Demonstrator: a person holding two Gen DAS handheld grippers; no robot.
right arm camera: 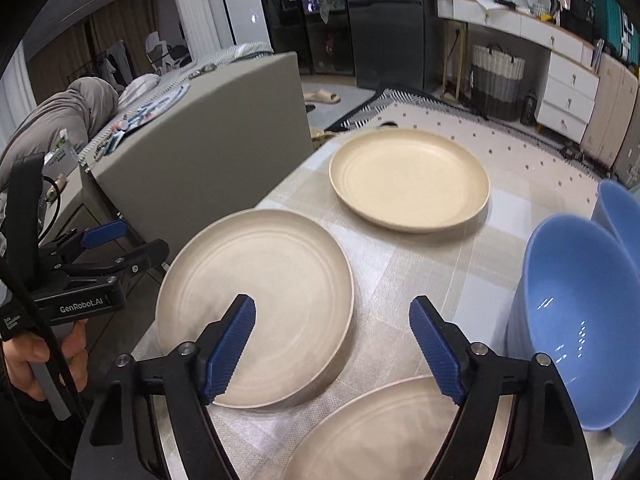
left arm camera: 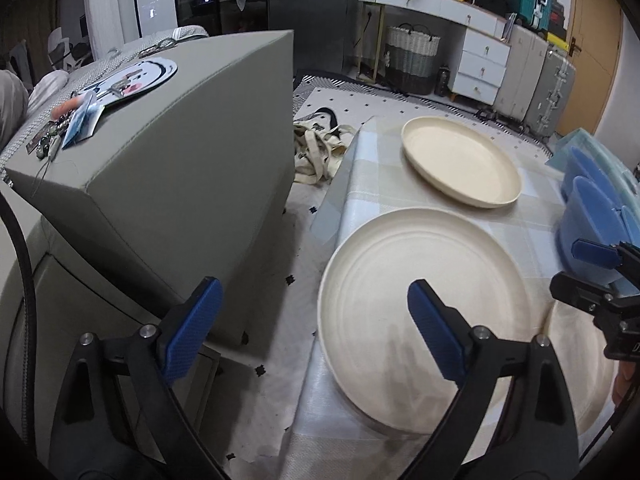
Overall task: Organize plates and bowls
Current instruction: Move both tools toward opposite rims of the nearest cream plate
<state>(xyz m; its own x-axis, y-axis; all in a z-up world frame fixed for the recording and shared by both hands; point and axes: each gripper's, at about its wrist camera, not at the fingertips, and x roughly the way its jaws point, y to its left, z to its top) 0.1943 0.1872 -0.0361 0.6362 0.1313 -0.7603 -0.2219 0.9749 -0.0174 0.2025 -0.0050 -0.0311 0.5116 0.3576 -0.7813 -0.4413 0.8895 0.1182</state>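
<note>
Table (right arm camera: 404,256) covered with a pale checked cloth, carrying all the dishes; beside its left edge a grey sofa arm (left arm camera: 180,152), and behind, on the floor, a dotted rug (right arm camera: 520,148).

Three cream plates lying flat and separate, none on another. Far plate (right arm camera: 410,180) toward the back of the table, well apart from the others. Middle plate (right arm camera: 256,304) near the left edge, seeming to sit on a thick base, perhaps a second plate under it, not sure. Near plate (right arm camera: 384,432) at the bottom of the right wrist view, partly hidden, just beside the middle plate.

Two blue bowls on the right side: front bowl (right arm camera: 580,328) tilted, its opening turned to the camera, leaning on or against something not clear; second bowl (right arm camera: 620,208) behind it, cut off by the frame edge. Whether nested or only touching, cannot tell.

By this layout, task judged barely begun: plates not yet stacked, bowls only loosely grouped. Left to do: gather the three plates in one pile, settle the bowls together.

Left tool (left arm camera: 316,328) wide open, holding nothing, hovering over the left edge of the middle plate. Right tool (right arm camera: 332,348) also wide open and empty, above the gap between the middle and near plates.
</note>
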